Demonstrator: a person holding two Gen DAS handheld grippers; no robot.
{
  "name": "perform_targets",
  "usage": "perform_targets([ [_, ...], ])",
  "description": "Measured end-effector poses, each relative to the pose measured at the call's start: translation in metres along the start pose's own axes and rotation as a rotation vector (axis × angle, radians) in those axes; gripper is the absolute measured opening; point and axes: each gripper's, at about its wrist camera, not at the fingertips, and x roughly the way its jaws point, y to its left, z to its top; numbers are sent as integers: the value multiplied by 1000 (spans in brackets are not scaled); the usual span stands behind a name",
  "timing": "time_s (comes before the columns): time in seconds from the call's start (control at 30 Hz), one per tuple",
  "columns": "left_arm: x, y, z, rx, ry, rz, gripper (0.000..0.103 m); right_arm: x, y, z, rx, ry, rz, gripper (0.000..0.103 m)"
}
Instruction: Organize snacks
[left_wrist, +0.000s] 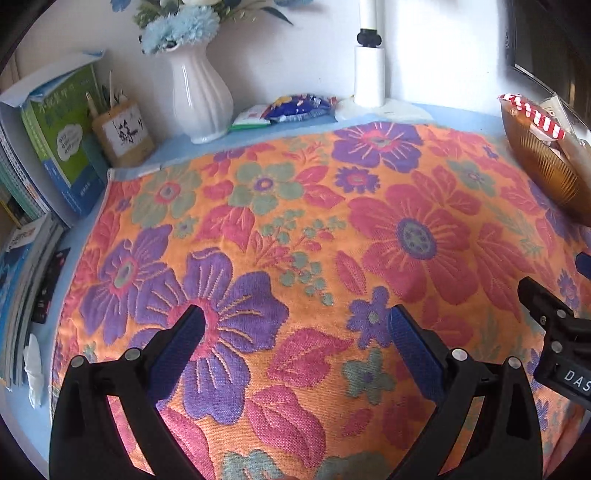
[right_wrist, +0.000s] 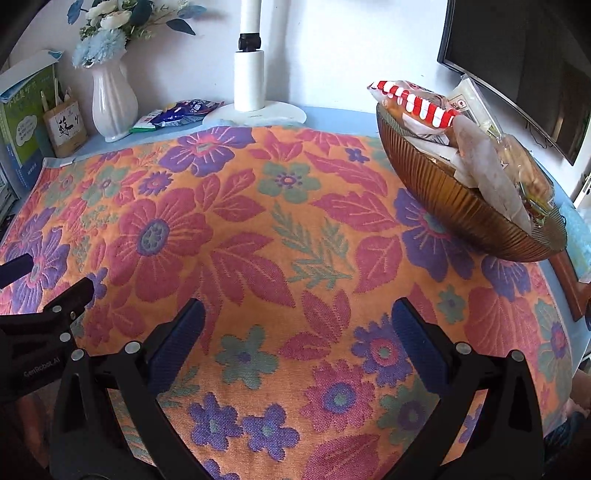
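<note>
The ribbed amber bowl (right_wrist: 458, 206), heaped with wrapped snacks, sits far right of my spread, empty right gripper (right_wrist: 297, 321). A red-and-white striped packet (right_wrist: 417, 103) lies across its rim, long axis left-right. My left gripper (left_wrist: 295, 325), also spread and empty; the neighbouring tool reads "GenRobot.AI".

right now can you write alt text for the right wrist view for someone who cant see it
The open right gripper hovers empty over a floral cloth. A brown ribbed bowl piled with wrapped snacks sits at the right; a blue snack packet lies at the back between a white vase and a lamp base.
</note>
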Motion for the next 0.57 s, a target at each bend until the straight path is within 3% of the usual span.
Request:
perform_targets([
  [0.3, 2, 15, 1, -83, -9, 1, 98, 5, -1, 0, 6, 24, 17, 100],
  [0.47, 14, 13, 2, -76, 62, -27, 98, 6, -2, 0, 13, 26, 26, 100],
  [0.57, 14, 14, 2, -85, 61, -26, 98, 7, -2, 0, 11, 30, 29, 100],
])
